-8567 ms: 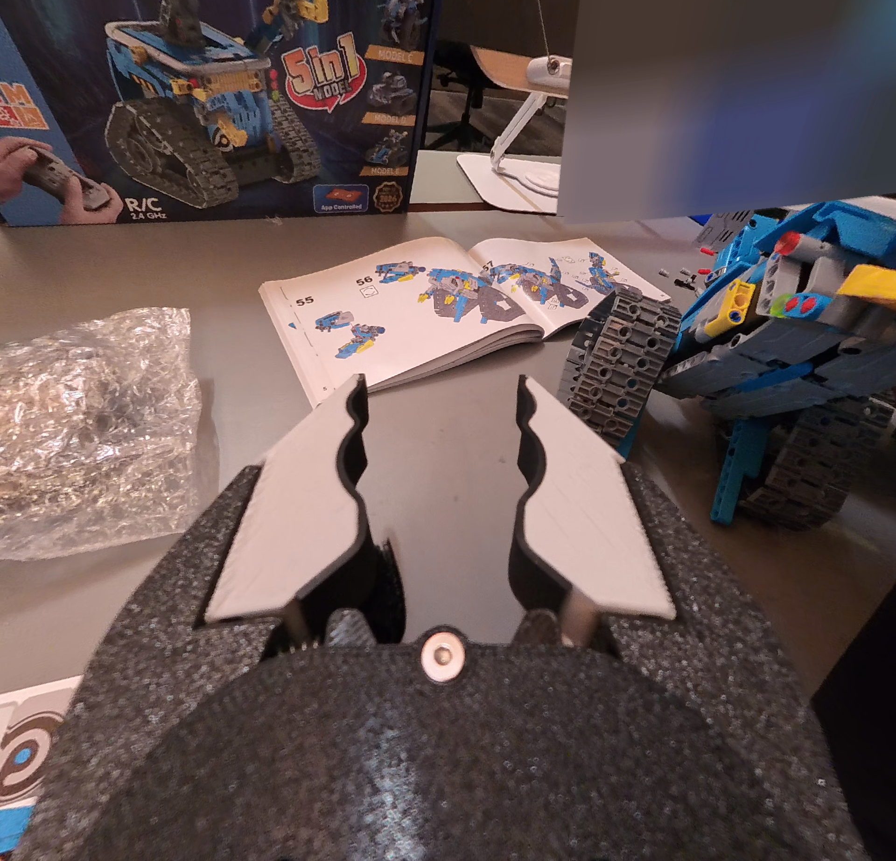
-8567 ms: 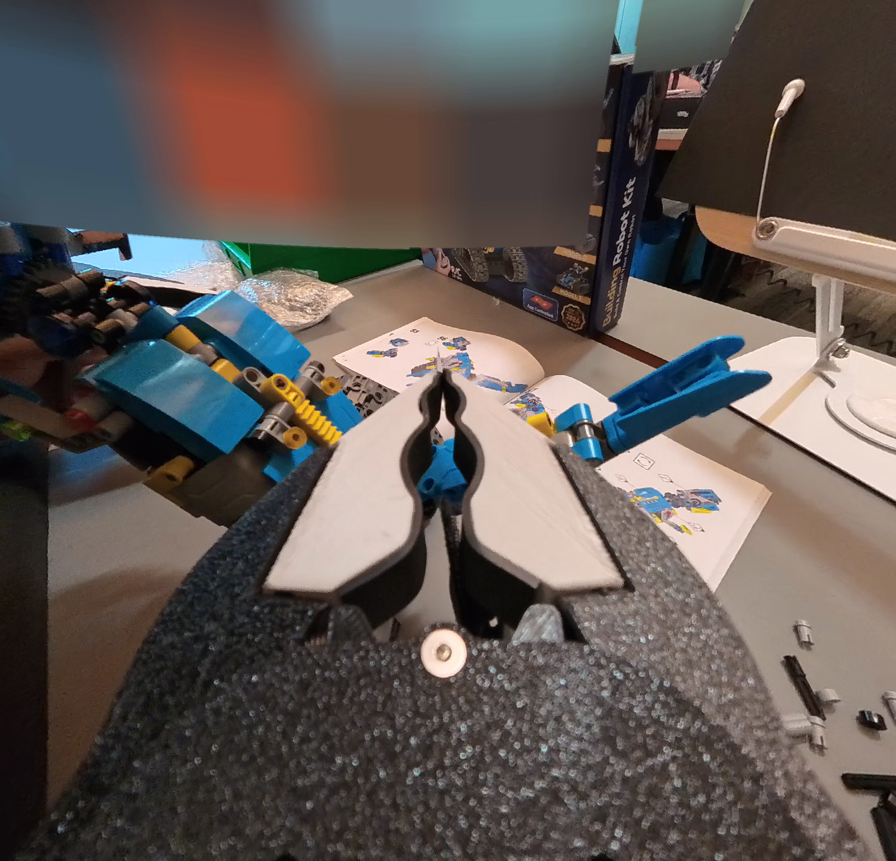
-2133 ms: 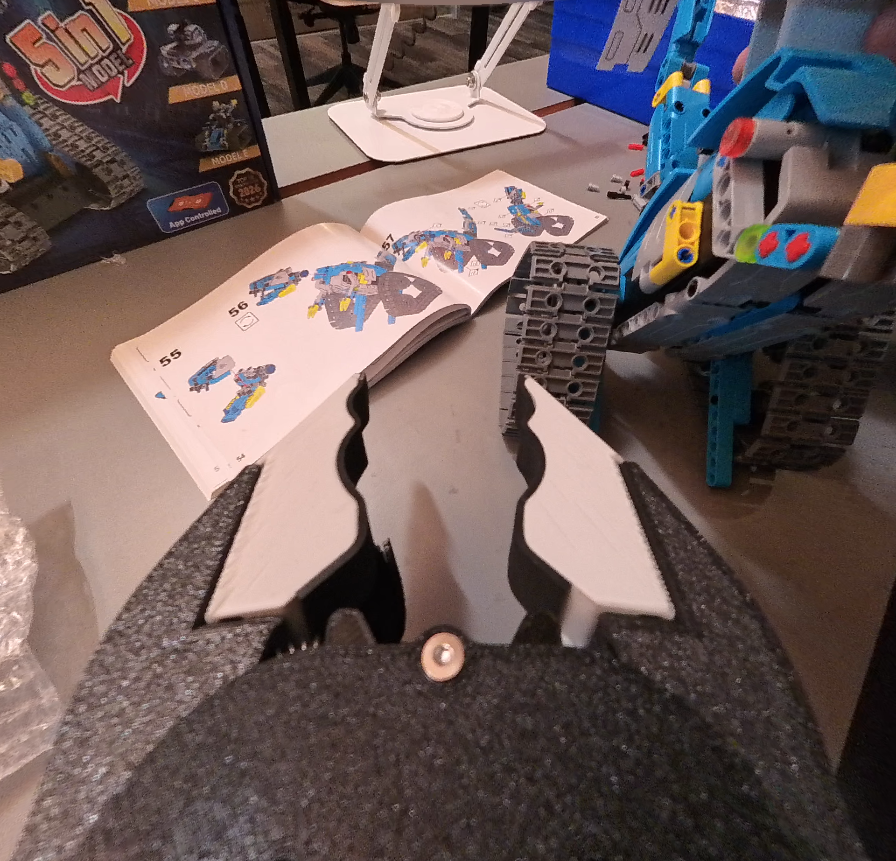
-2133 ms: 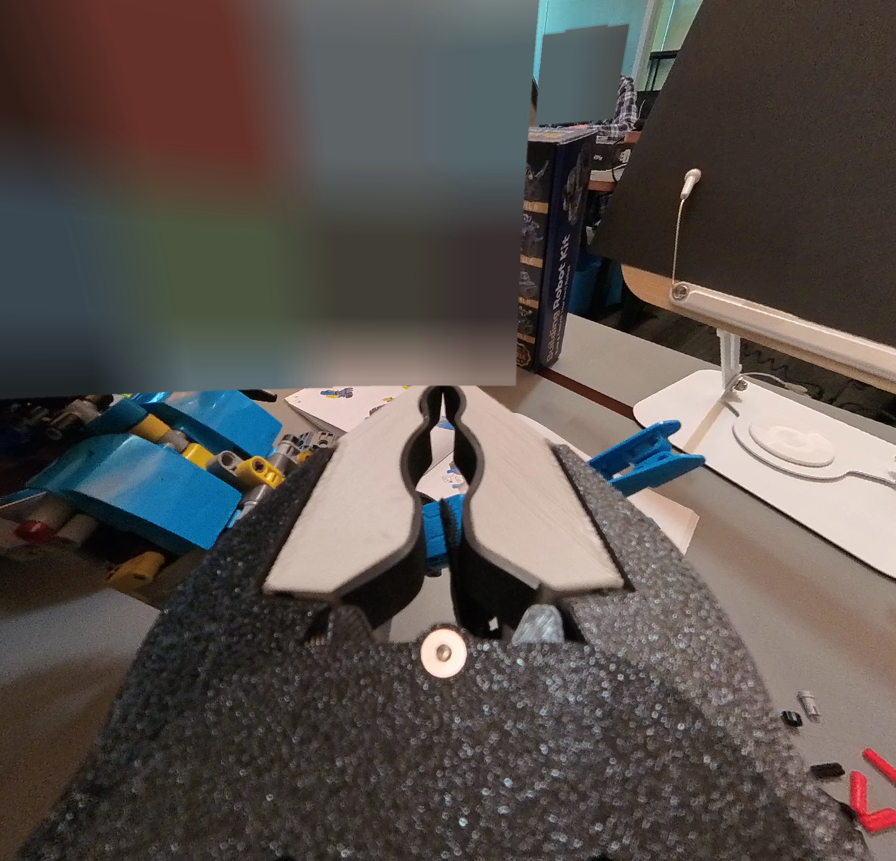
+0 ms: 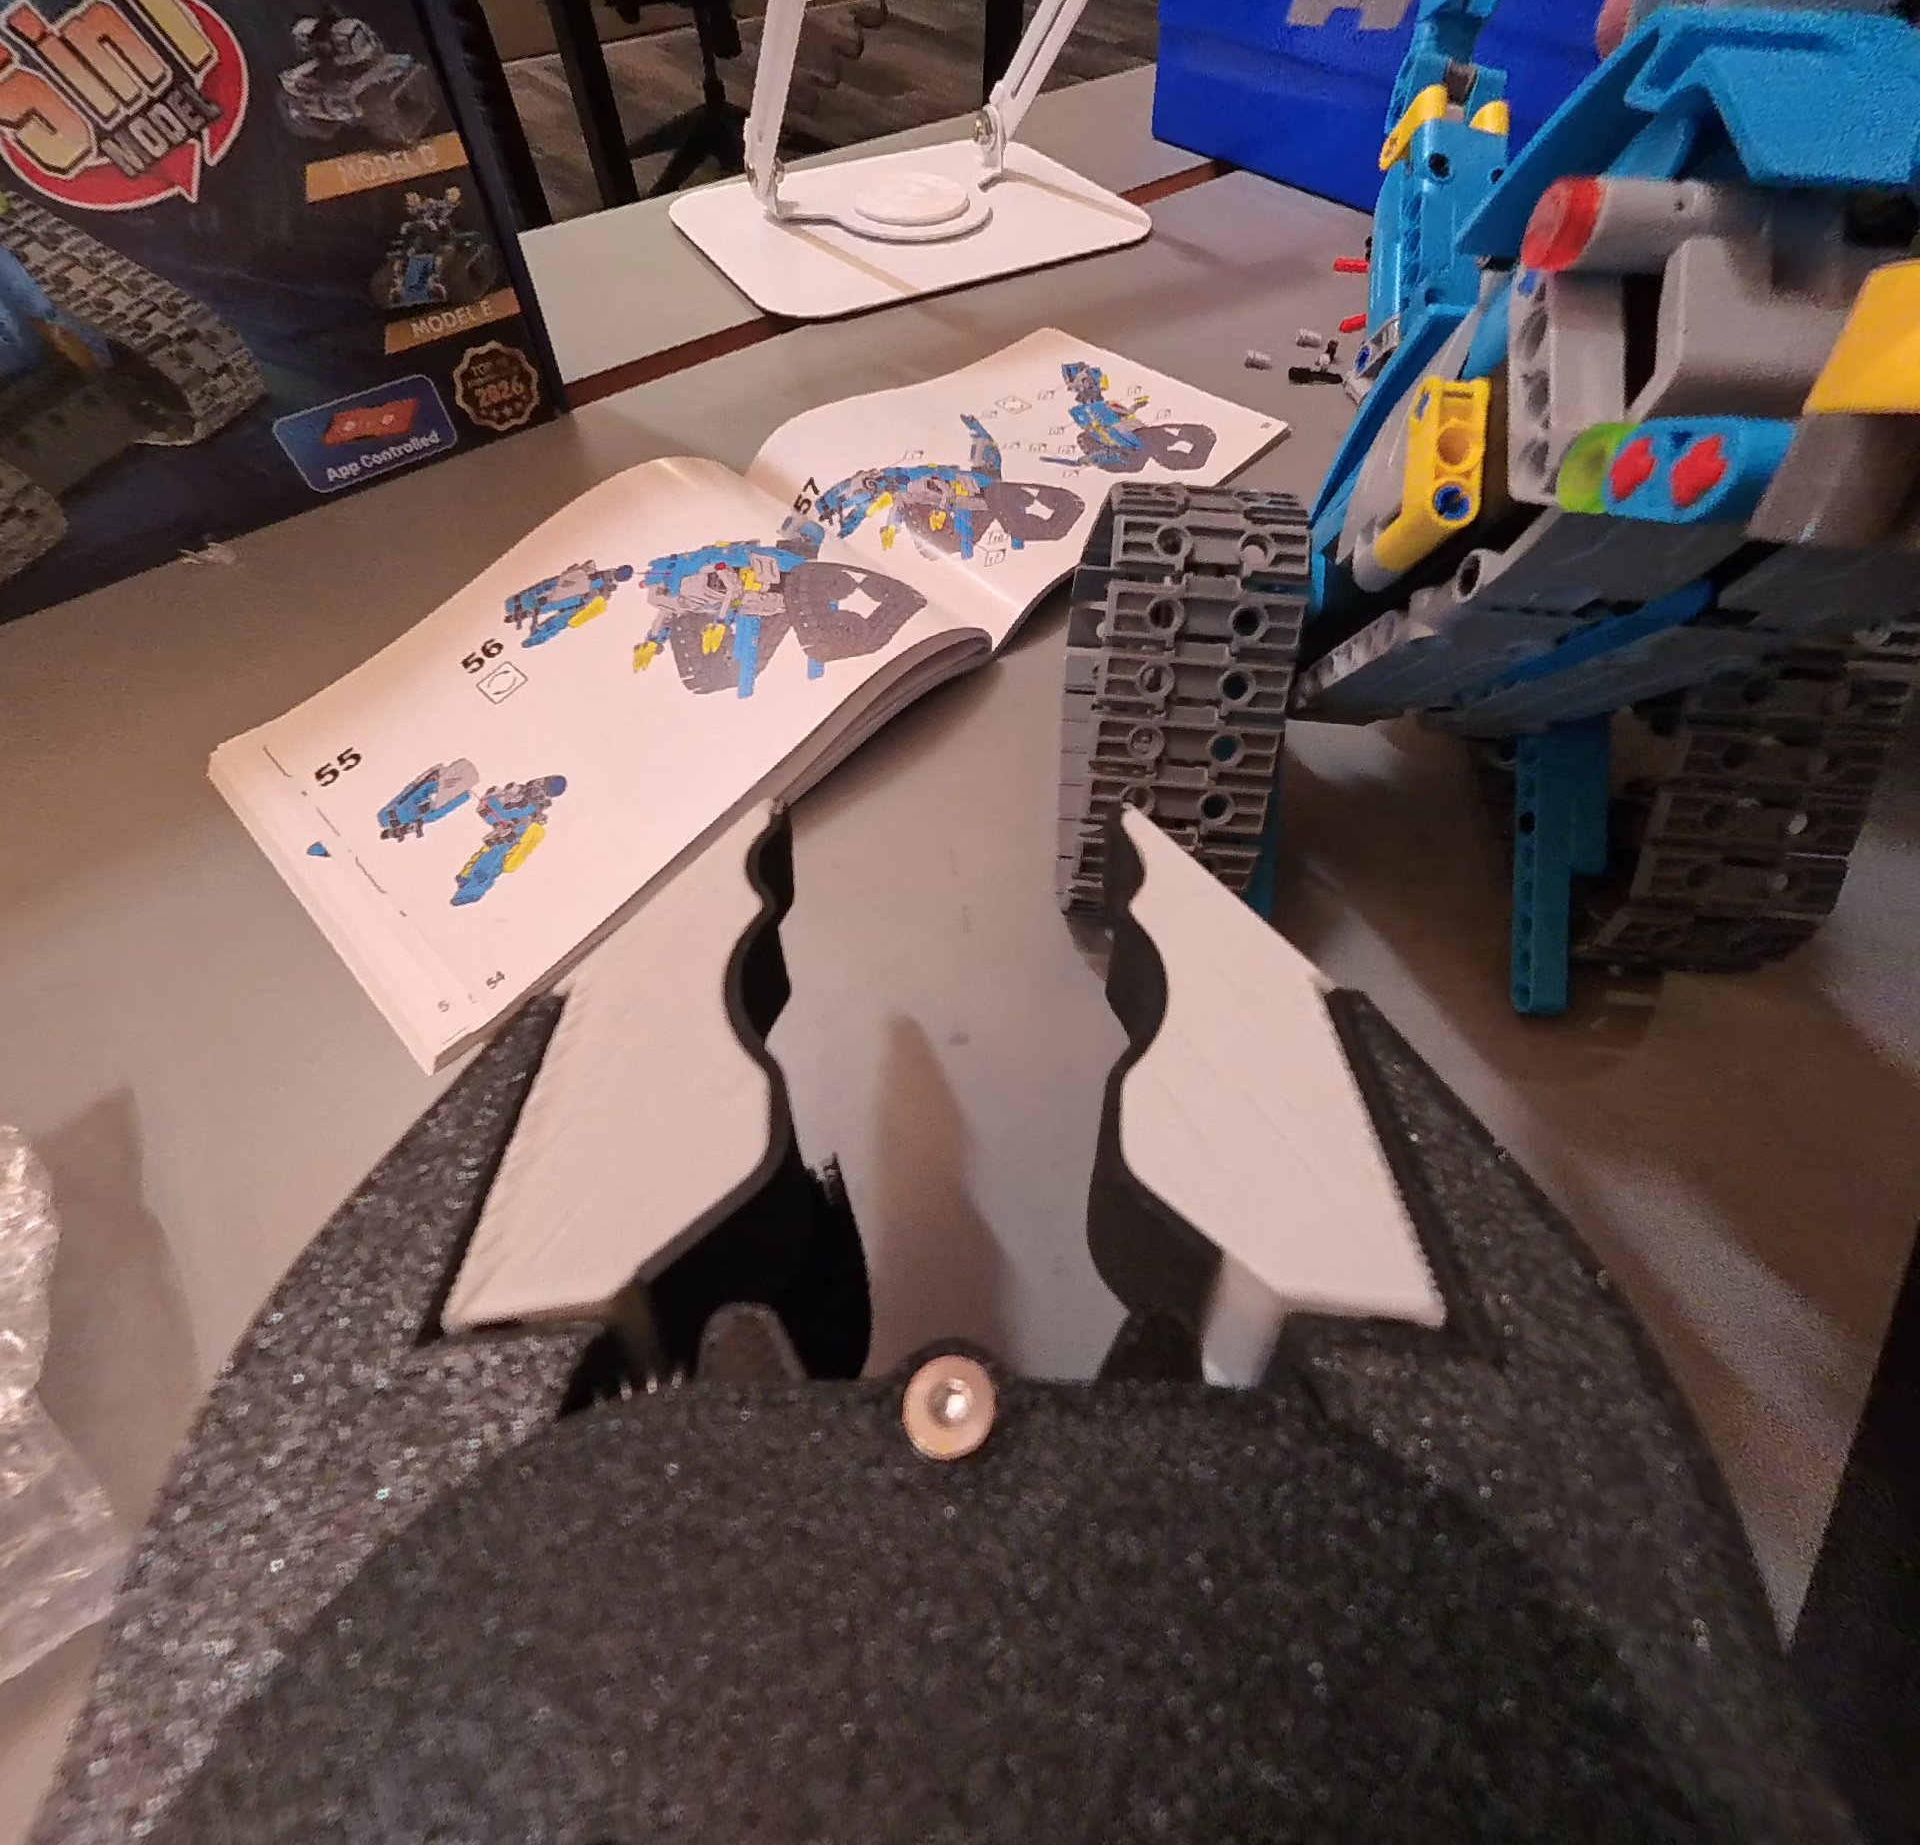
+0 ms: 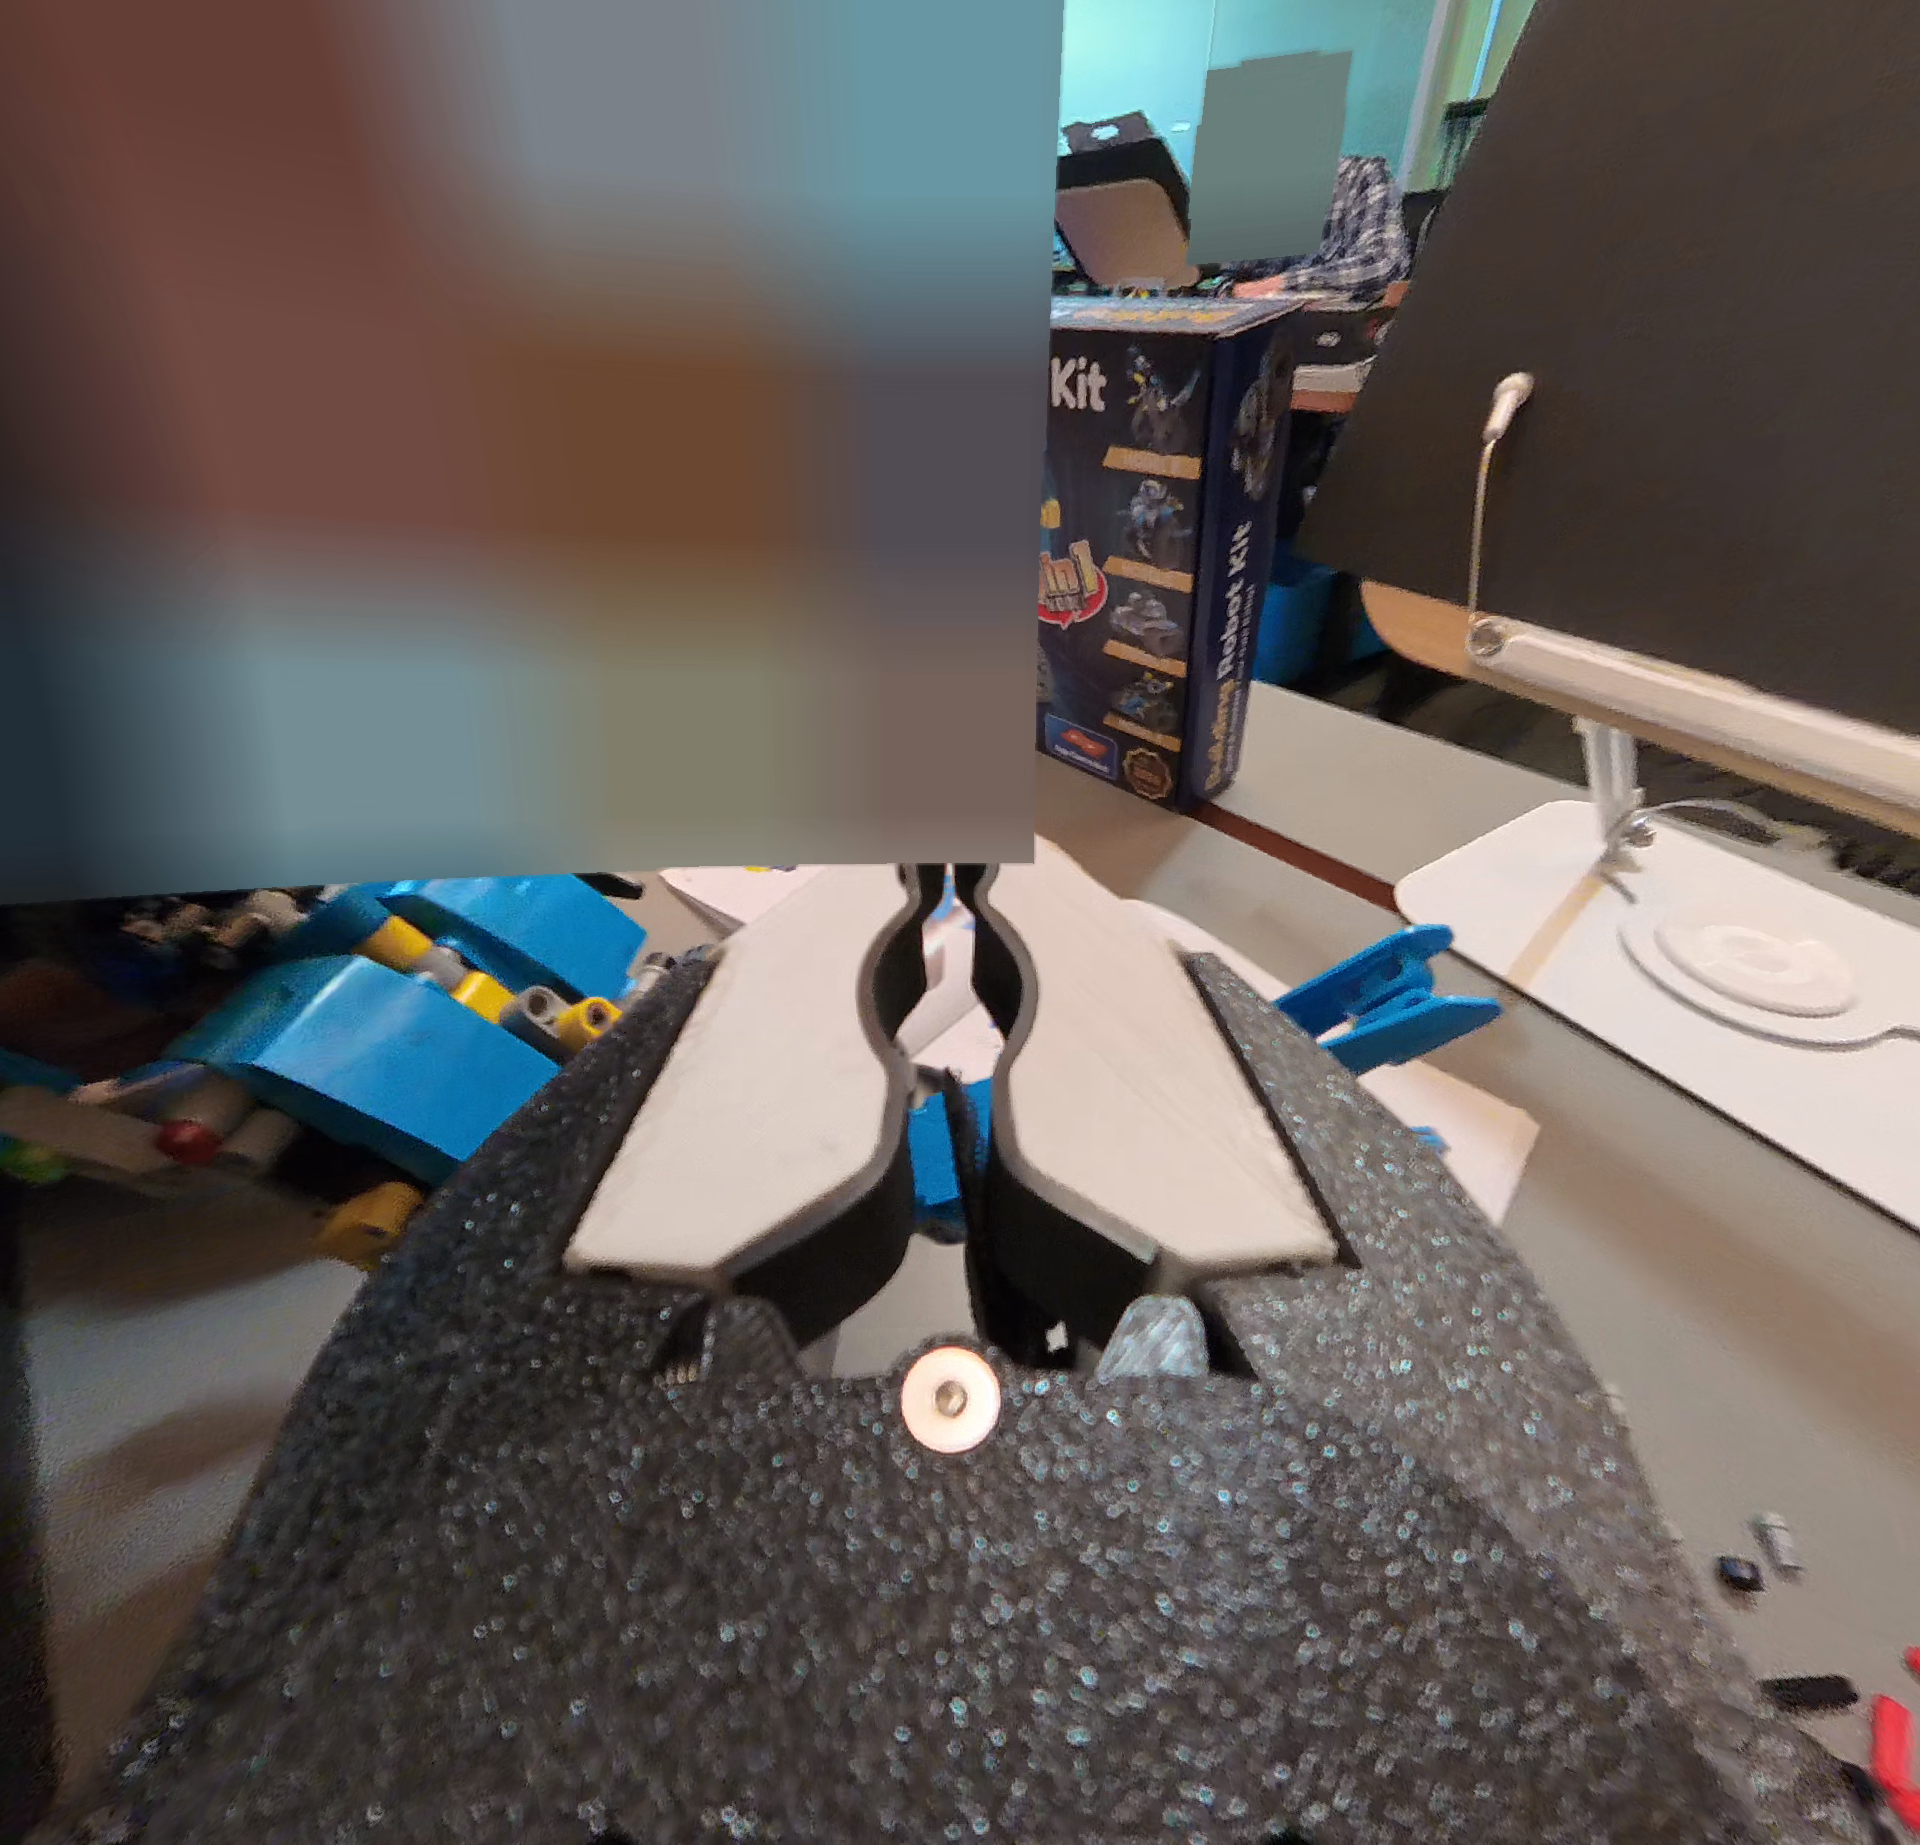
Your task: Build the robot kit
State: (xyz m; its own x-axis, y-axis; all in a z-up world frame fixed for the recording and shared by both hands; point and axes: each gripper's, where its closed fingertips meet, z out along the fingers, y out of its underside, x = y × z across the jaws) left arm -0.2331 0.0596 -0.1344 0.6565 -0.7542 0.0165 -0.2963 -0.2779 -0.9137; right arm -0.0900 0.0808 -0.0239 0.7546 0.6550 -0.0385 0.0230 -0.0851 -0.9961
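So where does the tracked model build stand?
Done: blue tracked model stands on the table, grey track fitted. In hand: right claw shut on a blue piece; left claw open, empty, beside that track. Left: small loose parts lie unplaced; the manual lies open.

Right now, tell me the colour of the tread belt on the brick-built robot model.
Grey; the ribbed tread belt shows best in the left wrist view.

Matte grey table [image 5: 156,964], paper booklet [image 5: 665,694] looks a bit glossy, crinkly clear plastic bag [image 5: 31,1380] lower left, shiny plastic brick robot [image 5: 1621,465] on the right, glossy cardboard box [image 5: 260,237].
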